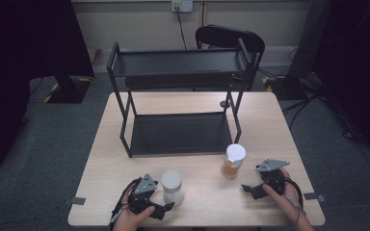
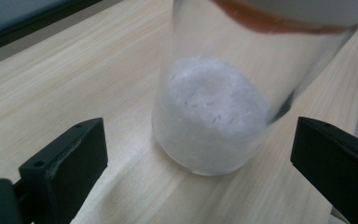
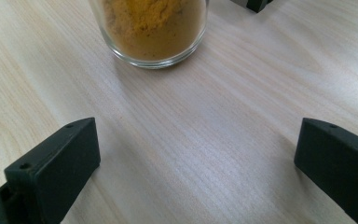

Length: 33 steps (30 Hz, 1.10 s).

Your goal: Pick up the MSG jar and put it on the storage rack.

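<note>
Left gripper (image 2: 198,154): jaws spread, white-powder jar (image 2: 212,107) just ahead, untouched.
Right gripper (image 3: 196,154): jaws spread, yellow-powder jar (image 3: 151,28) near, apart.

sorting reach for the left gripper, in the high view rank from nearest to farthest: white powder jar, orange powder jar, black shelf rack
1. white powder jar, right beside the left gripper
2. orange powder jar, toward the table's right
3. black shelf rack, at the back

Background furniture
A black 2-tier rack (image 1: 178,91) stands on the wooden table (image 1: 125,159); a dark chair (image 1: 229,37) sits behind it.
</note>
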{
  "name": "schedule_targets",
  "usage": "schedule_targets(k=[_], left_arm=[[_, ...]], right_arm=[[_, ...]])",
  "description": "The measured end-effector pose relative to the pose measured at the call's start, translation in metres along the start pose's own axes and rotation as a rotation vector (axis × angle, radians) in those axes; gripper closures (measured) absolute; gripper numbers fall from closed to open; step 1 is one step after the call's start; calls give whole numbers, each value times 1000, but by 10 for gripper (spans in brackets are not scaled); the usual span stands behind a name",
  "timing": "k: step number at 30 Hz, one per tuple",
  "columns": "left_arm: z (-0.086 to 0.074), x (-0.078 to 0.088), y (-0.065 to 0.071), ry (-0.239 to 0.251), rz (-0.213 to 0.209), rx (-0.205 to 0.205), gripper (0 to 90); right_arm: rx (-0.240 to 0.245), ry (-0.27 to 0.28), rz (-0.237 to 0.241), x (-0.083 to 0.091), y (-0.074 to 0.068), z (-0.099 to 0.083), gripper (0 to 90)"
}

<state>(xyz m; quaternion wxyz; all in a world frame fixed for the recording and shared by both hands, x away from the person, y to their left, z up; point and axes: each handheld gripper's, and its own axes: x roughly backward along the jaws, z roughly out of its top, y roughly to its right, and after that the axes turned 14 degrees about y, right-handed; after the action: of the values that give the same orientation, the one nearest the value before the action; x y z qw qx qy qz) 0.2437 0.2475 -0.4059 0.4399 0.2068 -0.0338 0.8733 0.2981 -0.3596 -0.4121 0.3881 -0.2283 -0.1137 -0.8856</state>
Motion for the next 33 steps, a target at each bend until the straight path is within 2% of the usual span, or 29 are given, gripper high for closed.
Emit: schedule_targets(k=[12,19,33], left_arm=[[5,-1,-2,25,-16,28,28],[9,-2,-1,37,-8,40,27],[21,0,-1,71,-9,46,27]], right_arm=[[0,0,-1,0,0,0,0],[-1,0,-2,0,0,0,0],[-1,0,-2,0,0,0,0]])
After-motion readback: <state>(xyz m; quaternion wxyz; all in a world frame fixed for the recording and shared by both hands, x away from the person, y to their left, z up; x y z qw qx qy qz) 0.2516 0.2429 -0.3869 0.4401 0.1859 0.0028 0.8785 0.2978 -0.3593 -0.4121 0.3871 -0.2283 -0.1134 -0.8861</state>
